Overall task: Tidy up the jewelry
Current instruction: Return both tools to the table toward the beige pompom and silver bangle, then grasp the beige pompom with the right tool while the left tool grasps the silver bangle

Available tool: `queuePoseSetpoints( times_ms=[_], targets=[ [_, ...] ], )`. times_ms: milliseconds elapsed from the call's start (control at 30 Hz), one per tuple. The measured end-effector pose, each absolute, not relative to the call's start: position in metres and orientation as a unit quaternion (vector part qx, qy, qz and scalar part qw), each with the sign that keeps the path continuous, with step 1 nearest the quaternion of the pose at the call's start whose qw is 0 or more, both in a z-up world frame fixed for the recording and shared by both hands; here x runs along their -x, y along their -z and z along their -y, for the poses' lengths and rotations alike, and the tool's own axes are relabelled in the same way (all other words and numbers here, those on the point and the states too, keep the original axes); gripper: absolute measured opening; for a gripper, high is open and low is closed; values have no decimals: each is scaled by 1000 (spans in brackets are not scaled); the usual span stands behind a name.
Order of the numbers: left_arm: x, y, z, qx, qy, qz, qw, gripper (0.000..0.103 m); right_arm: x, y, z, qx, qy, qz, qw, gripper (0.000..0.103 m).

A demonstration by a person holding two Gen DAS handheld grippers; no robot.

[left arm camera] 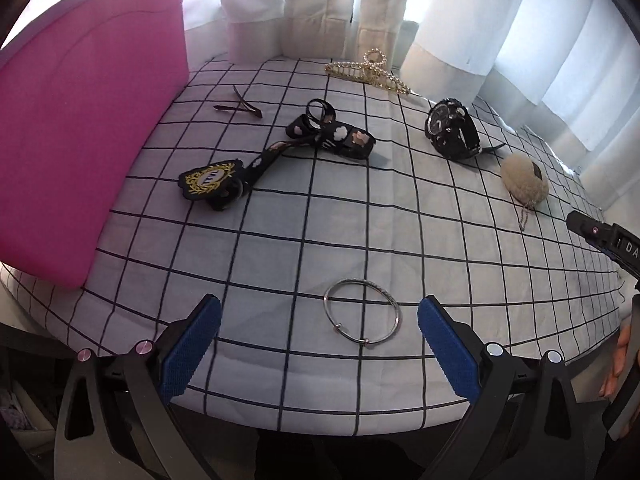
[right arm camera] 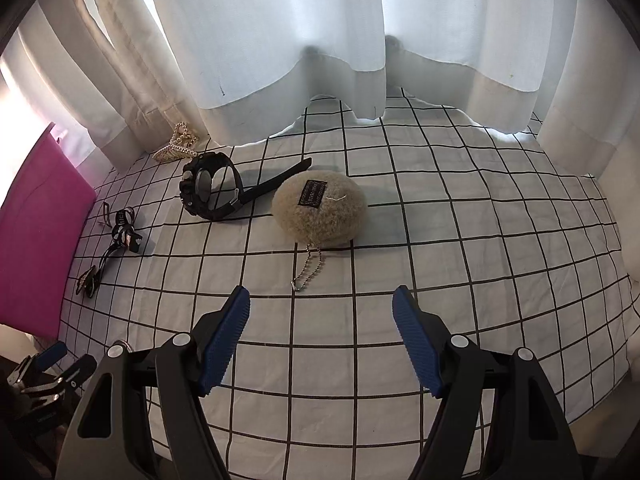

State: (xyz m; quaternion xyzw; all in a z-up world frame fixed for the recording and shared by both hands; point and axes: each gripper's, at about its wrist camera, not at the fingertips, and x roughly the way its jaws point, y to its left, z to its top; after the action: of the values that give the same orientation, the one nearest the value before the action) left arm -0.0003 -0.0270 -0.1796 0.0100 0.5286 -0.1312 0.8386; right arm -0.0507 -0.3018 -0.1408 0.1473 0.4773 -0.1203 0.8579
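A home, likely a bedroom: a grid-checked sheet (left arm camera: 360,208) covers the surface, white curtains (right arm camera: 280,40) hang against a bright window behind it, and personal accessories like a watch (left arm camera: 454,128) lie scattered.

Cloth (left arm camera: 280,240) white, black grid; box (left arm camera: 80,128) pink; watch (left arm camera: 452,128) black; pompom (right arm camera: 320,212) beige; bangle (left arm camera: 362,312) silver.

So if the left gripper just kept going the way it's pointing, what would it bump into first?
Probably the silver bangle, lying on the checked cloth just ahead between the open left gripper fingers, though depth is uncertain.
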Motion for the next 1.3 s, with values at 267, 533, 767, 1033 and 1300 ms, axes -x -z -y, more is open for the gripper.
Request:
queuePoseSetpoints(
  times_ms=[267,533,767,1033,1300],
  targets=[
    [-2,202,51,9,112,-543,832,97,41,139,313,-139,116,-465,867,71],
    [0,217,56,10,68,-545,836,97,29,151,316,-111,102,-473,868,71],
    [0,220,63,-8,37,-535,844,97,16,163,318,-90,81,-491,863,71],
    [1,221,65,-6,20,-530,848,98,-11,190,326,-95,67,-530,840,71],
    [0,221,66,-4,15,-529,849,98,-31,197,326,-70,55,-538,838,71]
  ],
)
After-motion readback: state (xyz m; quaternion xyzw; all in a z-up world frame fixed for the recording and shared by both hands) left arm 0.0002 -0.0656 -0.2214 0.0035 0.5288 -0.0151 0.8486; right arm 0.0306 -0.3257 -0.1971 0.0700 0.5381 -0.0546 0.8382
